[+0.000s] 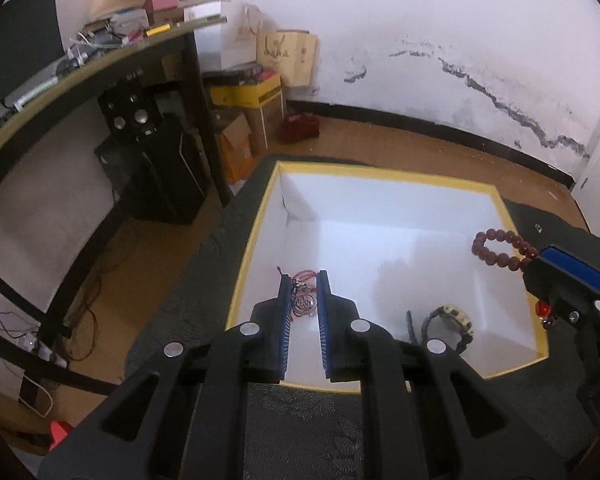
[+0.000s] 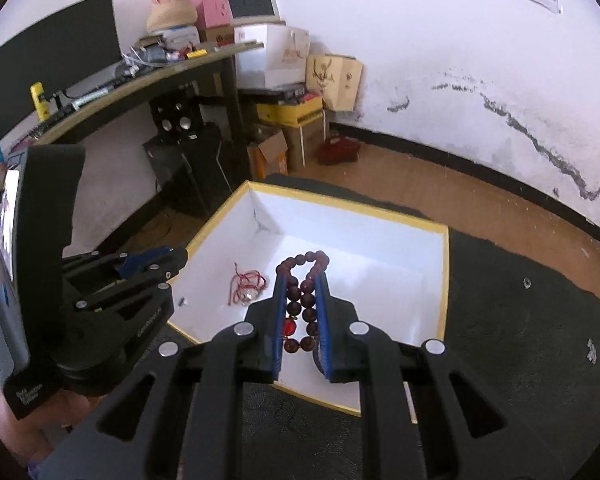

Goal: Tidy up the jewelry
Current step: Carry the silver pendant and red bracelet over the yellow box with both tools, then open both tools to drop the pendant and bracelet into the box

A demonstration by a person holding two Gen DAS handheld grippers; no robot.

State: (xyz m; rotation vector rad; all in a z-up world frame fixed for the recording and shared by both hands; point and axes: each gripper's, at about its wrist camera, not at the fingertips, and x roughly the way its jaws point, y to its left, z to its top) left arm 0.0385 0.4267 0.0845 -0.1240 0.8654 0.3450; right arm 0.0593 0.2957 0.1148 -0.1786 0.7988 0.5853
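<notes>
Jewelry sits in and over a white box with a yellow rim (image 1: 256, 216), which rests on a dark patterned surface (image 2: 520, 320) in a room with a wood floor (image 1: 420, 148) and a cracked, stained white wall (image 1: 480, 60). Off to the side is a cluttered desk (image 1: 100, 56) with a black monitor (image 2: 52, 72), speakers below it, and a pile of cardboard boxes and paper bags in the corner. Right tongs (image 2: 301, 284) are clamped on a dark red bead bracelet (image 2: 306, 280), held above the box — the far loop sticks out past the tips, and a brighter red bead hangs near the bottom. Left tongs (image 1: 304, 280) are narrow but not closed, hovering above a red cord piece with a silvery charm (image 1: 303, 300) lying on the box floor; the charm is too small to make out properly. A watch (image 1: 452, 320) lies in the near right corner of the box, partly cut off by the left tongs' frame in the left view and almost fully hidden in the right one. Count: one box, one bracelet, one cord piece, one watch, plus a tiny dark bit (image 2: 182, 301) on the box floor I can't identify.
</notes>
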